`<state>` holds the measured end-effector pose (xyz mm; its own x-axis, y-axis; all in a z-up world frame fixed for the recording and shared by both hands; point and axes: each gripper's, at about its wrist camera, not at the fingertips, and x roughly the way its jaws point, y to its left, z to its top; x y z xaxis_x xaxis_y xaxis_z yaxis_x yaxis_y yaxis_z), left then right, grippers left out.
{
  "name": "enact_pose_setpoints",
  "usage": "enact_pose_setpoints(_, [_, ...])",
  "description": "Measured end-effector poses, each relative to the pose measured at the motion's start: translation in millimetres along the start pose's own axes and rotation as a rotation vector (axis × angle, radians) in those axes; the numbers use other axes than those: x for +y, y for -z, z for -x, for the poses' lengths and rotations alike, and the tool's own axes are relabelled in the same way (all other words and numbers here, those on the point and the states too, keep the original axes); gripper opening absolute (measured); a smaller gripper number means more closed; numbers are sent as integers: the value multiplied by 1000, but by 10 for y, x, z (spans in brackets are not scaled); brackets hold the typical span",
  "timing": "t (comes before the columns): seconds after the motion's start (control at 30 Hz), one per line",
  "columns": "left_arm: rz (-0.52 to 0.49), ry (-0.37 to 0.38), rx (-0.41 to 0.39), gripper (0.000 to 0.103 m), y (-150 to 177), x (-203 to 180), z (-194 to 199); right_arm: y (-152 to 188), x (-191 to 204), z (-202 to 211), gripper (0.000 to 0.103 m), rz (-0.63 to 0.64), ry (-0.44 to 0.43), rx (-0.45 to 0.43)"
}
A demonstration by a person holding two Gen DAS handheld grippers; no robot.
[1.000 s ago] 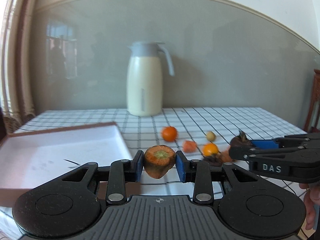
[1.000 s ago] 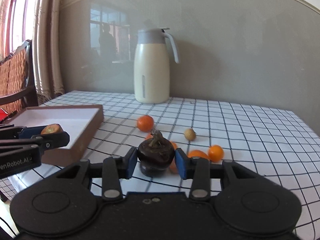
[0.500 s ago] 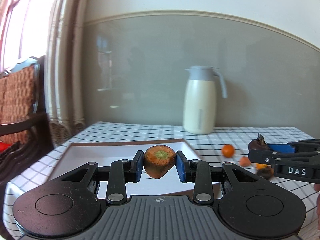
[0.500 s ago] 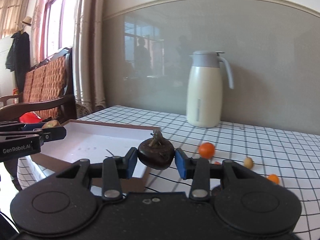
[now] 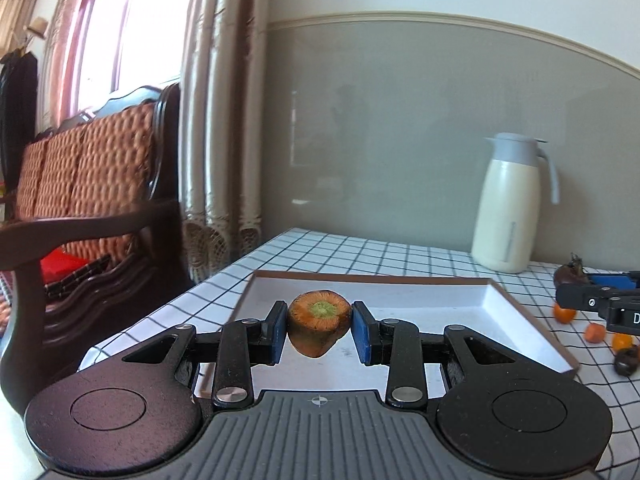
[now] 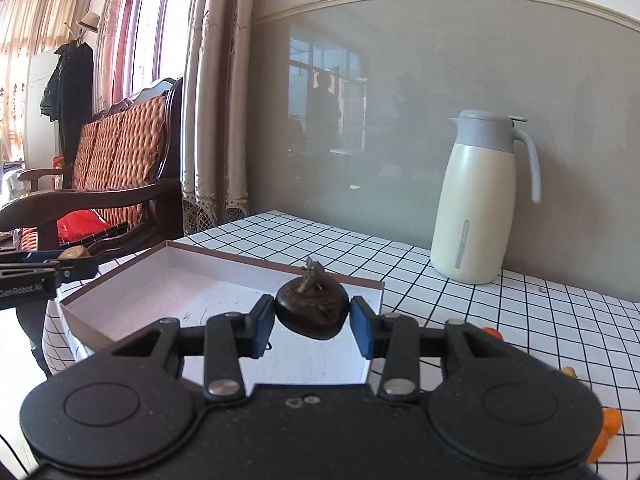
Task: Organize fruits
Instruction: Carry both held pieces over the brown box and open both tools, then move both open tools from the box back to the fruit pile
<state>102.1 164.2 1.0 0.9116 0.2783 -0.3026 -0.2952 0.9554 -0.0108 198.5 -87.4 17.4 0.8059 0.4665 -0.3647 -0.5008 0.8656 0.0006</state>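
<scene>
Grippers holding produce above an open box on a checked worktop [image 5: 404,258].

Left gripper [image 5: 319,328] is clamped on a carrot stub [image 5: 319,322], cut end facing the camera, poised over the near part of the white-lined box [image 5: 494,300]. Right gripper [image 6: 312,320] grips a dark, stemmed water chestnut [image 6: 311,309] over the same box's interior. Small orange fruits [image 5: 564,314] and another dark chestnut [image 5: 626,362] lie on the cloth right of the box; a cream jug [image 6: 478,200] stands behind, near the wall.
</scene>
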Motion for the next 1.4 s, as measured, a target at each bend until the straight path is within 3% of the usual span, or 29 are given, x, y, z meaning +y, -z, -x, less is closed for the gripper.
enact_pose_setpoints(0.33, [40, -68, 67, 35, 83, 250, -434, 7, -36, -521, 33, -17, -19, 51])
enact_pose_setpoints(0.37, [39, -78, 73, 35, 96, 249, -473, 9, -33, -566, 36, -12, -15, 56])
enact_pose_setpoints(0.4, [46, -86, 82, 38, 102, 244, -501, 12, -29, -610, 59, -7, 8, 60])
enact_pose_setpoints(0.43, [57, -92, 74, 66, 107, 239, -495, 21, -27, -596, 78, -8, 51, 28])
enact_pose_setpoints(0.47, [59, -105, 40, 103, 119, 225, -449, 41, -32, -540, 96, -12, 100, -31])
enact_pose_setpoints(0.5, [49, -123, -24, 103, 130, 204, -378, 57, -33, -494, 97, -6, 139, -70])
enact_pose_setpoints(0.57, [19, -135, -64, 103, 120, 155, -311, 65, -50, -476, 97, 6, 147, -63])
enact_pose_setpoints(1.17, [-16, -106, -29, 103, 98, -33, -204, 126, -85, -286, 97, 4, 144, -24])
enact_pose_setpoints(1.4, [-6, -70, -96, 103, 39, -155, 45, 116, -66, -39, 97, 51, 147, -48])
